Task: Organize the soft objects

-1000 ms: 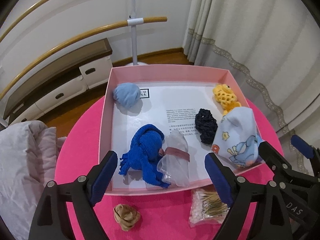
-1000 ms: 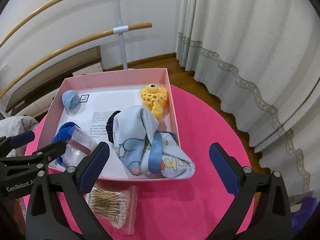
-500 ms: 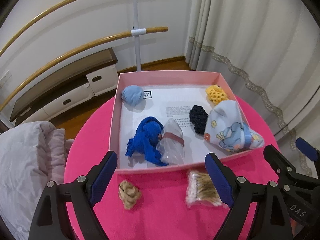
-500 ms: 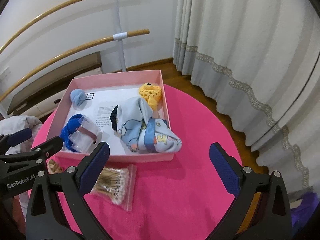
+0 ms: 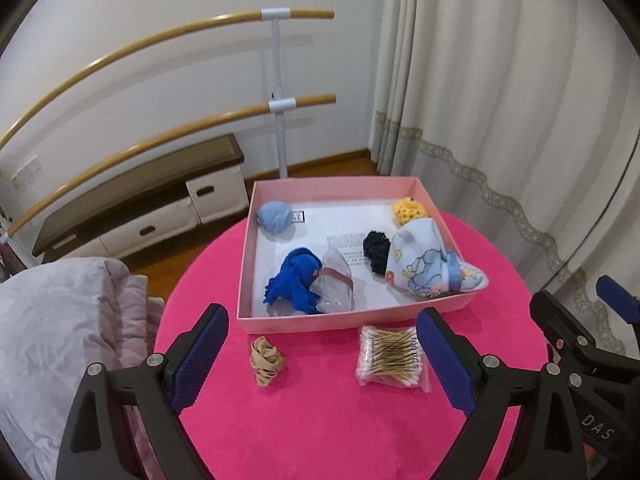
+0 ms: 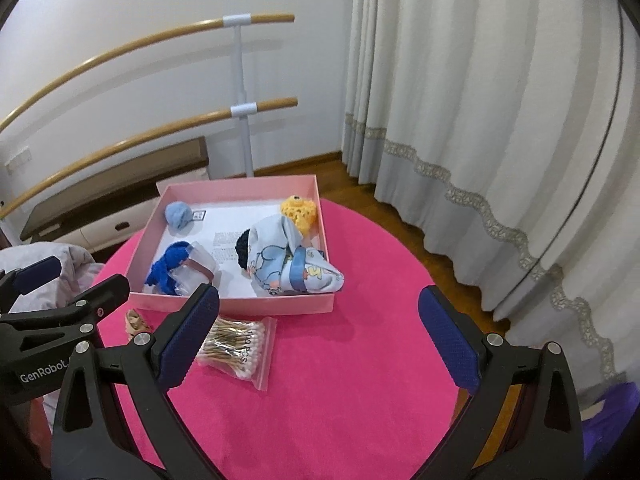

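Observation:
A pink box [image 5: 352, 316] [image 6: 240, 303] on the round pink table holds a light blue ball [image 5: 274, 218], a dark blue cloth [image 5: 294, 280], a clear bag [image 5: 334, 286], a black knit piece [image 5: 376, 250], a yellow crochet piece [image 5: 408, 210] and a printed baby cloth [image 5: 430, 270] [image 6: 292, 264] lying over the front right rim. A beige scrunchie [image 5: 266, 362] and a cotton swab bag [image 5: 390, 354] [image 6: 236, 344] lie in front of the box. My left gripper [image 5: 324, 356] and right gripper [image 6: 320, 340] are open and empty, held above the table's front.
The table [image 5: 340, 420] is covered in pink felt. A grey quilt [image 5: 52, 340] lies at the left. Wooden ballet bars [image 5: 160, 40], a low drawer bench [image 5: 140, 216] and curtains [image 5: 500, 120] stand behind the table.
Both grippers have pulled back and up from the box. The baby cloth stays in the box, resting over its front right rim. Both stay open.

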The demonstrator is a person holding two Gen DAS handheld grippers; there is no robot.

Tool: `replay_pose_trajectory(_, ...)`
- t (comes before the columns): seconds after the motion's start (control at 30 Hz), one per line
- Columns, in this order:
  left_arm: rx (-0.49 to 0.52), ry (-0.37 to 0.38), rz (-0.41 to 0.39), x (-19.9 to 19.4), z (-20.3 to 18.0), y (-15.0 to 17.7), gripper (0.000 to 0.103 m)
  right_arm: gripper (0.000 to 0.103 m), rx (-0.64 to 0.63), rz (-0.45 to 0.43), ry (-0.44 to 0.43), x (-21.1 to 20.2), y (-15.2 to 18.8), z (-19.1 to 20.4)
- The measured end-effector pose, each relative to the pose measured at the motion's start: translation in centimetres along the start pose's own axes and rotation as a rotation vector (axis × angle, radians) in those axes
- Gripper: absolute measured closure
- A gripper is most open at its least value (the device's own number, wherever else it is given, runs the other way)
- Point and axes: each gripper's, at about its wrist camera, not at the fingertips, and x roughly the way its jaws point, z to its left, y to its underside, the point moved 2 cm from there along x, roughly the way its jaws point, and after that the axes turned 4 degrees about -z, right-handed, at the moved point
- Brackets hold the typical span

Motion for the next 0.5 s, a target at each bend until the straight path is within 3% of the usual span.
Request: replay_pose_trajectory(0.5, -0.004, 0.0, -0.141, -8.8, -0.1, 1.9, 0.001, 0.002, 0.0, -0.152, 0.019, -7.2, 0.1, -0.4)
